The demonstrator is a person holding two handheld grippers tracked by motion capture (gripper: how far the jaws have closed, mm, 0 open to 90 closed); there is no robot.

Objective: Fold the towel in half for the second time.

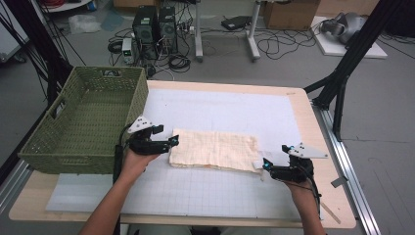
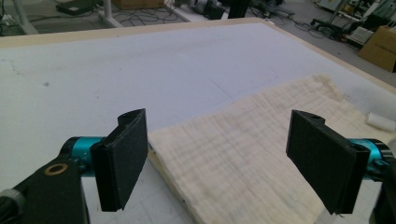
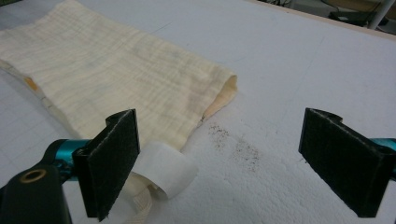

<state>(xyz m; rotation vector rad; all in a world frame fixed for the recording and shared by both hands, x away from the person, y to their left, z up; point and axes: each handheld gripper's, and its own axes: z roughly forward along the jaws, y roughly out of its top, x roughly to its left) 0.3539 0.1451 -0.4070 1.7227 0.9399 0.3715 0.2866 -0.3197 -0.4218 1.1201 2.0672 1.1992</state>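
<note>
The left gripper [image 1: 172, 141] sits at the cloth's [image 1: 214, 150] left end, its jaws spread wide with nothing between them; in the left gripper view the cloth's [image 2: 243, 154] near-left corner lies just under and between the open pads. The right gripper [image 1: 265, 165] is at the cloth's near-right corner, also spread and holding nothing; its own view shows the cloth's [image 3: 112, 79] right edge and a small white tag [image 3: 168, 173] curling up just beside the left jaw.

The cloth lies flat in the middle of the white mat [image 1: 220, 112], already folded into a long strip that runs left to right, its layered edge visible along the near side. A green basket [image 1: 85, 122] stands on the far-left part of the table [image 1: 298, 93], and nothing shows inside it.

Judging from this, at least one fold looks done. Both grippers seem placed to take the ends for a further fold; folding it smaller and perhaps putting it in the basket appear to be what is left.
</note>
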